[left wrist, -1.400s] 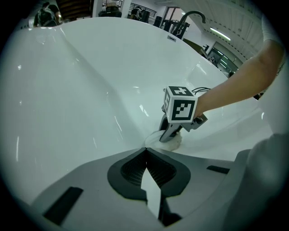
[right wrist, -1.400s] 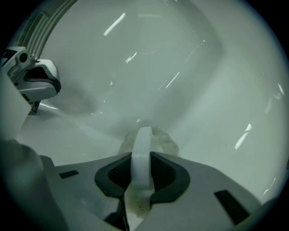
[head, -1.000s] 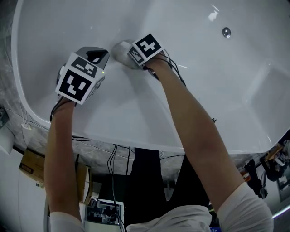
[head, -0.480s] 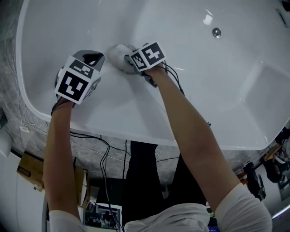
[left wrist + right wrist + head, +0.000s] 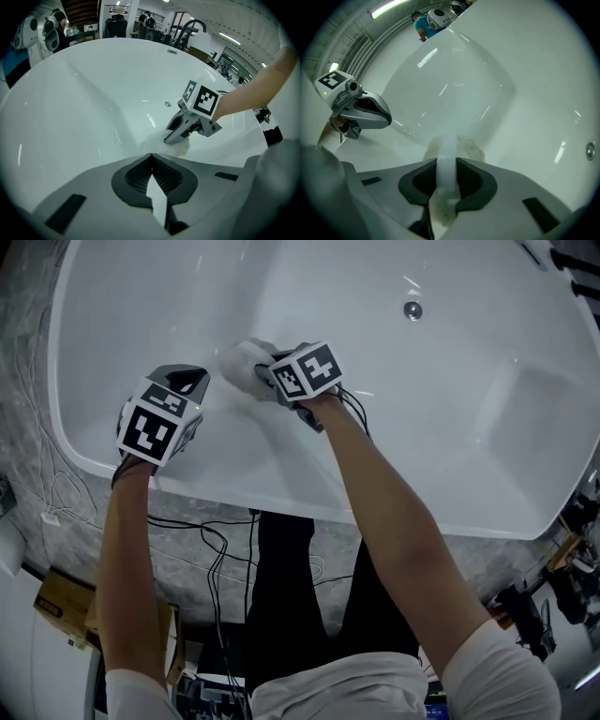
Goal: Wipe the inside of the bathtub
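In the head view, the right gripper (image 5: 272, 381) presses a white cloth (image 5: 240, 360) against the bathtub's (image 5: 450, 437) inner wall, beside the left gripper (image 5: 191, 379). In the left gripper view, its jaws are clenched and empty. In the right gripper view, the jaws pinch only a narrow fold of the cloth, so hard rubbing might tug it free.

- This looks like a lab or test hall, not a home bathroom: the white bathtub (image 5: 450, 427) stands in an open, high room.
- Long strip lights (image 5: 389, 8) run overhead.
- Loose cables (image 5: 192, 524) and a cardboard box (image 5: 58, 601) lie on the floor beside it.
- People (image 5: 149, 19) stand beyond its far rim.
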Tool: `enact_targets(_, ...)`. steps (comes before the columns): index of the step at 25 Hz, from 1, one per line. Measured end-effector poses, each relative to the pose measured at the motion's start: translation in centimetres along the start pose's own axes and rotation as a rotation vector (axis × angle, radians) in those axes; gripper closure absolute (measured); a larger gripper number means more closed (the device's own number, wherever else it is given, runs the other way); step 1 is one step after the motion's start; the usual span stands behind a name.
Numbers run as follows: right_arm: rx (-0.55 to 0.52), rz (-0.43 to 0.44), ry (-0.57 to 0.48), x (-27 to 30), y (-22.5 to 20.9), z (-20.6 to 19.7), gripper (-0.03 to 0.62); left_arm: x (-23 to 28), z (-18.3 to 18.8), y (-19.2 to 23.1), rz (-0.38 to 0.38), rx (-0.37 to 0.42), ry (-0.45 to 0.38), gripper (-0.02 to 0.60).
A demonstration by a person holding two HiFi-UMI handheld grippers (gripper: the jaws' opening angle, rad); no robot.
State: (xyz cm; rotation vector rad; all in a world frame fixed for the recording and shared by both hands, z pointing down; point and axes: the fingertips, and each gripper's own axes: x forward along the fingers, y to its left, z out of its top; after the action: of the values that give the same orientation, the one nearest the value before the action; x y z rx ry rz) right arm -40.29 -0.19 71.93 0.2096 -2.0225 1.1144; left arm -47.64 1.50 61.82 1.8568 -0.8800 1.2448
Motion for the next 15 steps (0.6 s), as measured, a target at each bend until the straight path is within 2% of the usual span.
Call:
enact_targets(11, -0.012, 0.009, -0.073, -10.5, 2.8, -1.9, 0.494, -4.6, 3.6, -6.5, 0.015, -0.031, -0.061, 0.571)
enact_targets(15, -0.006, 0.0, -0.128, -15.9, 3.5, -2.6, 0.494, -6.2, 5.3, -9.9, -0.008, -0.071, -0.096, 0.571)
